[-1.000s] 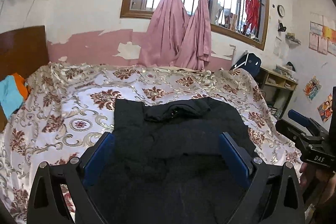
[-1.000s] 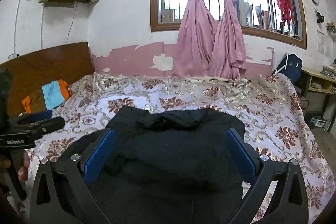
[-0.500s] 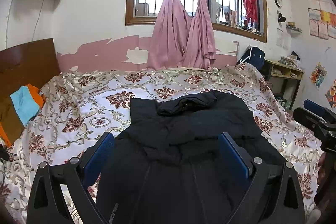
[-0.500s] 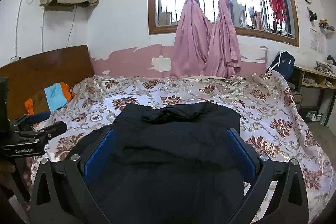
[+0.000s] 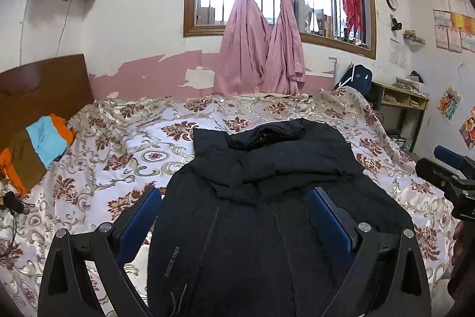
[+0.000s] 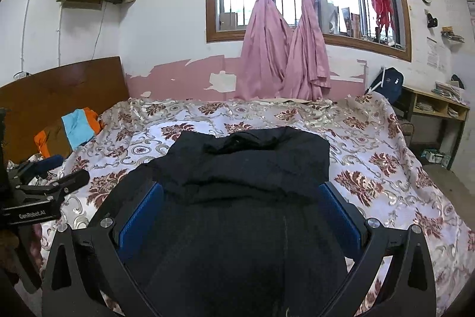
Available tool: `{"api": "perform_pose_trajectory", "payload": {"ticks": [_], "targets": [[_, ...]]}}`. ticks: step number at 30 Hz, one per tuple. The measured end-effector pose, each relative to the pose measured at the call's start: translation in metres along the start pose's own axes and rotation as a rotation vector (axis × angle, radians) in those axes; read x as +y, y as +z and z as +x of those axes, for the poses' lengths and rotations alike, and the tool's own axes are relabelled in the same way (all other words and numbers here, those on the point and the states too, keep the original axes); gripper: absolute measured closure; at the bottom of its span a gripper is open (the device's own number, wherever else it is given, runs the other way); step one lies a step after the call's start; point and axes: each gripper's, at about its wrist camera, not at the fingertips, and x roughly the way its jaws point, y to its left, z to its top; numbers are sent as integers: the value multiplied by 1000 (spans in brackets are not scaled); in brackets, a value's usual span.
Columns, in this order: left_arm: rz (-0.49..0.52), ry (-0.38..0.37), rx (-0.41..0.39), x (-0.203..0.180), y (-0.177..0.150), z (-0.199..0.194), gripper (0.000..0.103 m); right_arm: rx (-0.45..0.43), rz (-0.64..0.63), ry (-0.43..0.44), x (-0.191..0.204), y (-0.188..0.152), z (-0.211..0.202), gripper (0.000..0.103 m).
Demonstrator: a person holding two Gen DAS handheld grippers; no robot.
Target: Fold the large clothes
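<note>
Two tongs are seen, one on each wrist camera: the left tongs [image 5: 234, 219] and the right tongs [image 6: 242, 213], both spread wide with nothing pinched between the blue pads. One black jacket [image 5: 267, 198] is laid on a bed [image 5: 124, 156] covered with a floral spread, its collar toward the window and its lower part hanging toward the cameras. It is judged soft, padded and fairly bulky, likely to slump rather than hold a crease, with a possibly slick shell; hold is best taken at the hem corners or the shoulder seams. One small pile of orange, brown and blue clothes [image 5: 35, 150] is seen beside the headboard, well apart from the jacket
</note>
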Motion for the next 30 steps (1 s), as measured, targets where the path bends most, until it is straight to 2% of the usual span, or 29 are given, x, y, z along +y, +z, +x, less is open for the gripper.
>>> {"api": "perform_pose_trajectory", "payload": {"ticks": [7, 14, 19, 23, 30], "targets": [[67, 28, 21, -5, -16, -17, 3, 49, -13, 10, -4, -26, -18, 2], [124, 19, 29, -10, -34, -24, 3, 43, -51, -36, -8, -42, -38, 2], [157, 29, 27, -11, -47, -29, 3, 44, -76, -38, -9, -49, -44, 2], [186, 27, 49, -1, -68, -30, 3, 78, -118, -25, -10, -59, -44, 2], [217, 67, 140, 28, -104, -32, 3, 181, -132, -9, -19, -87, -43, 2]]}}
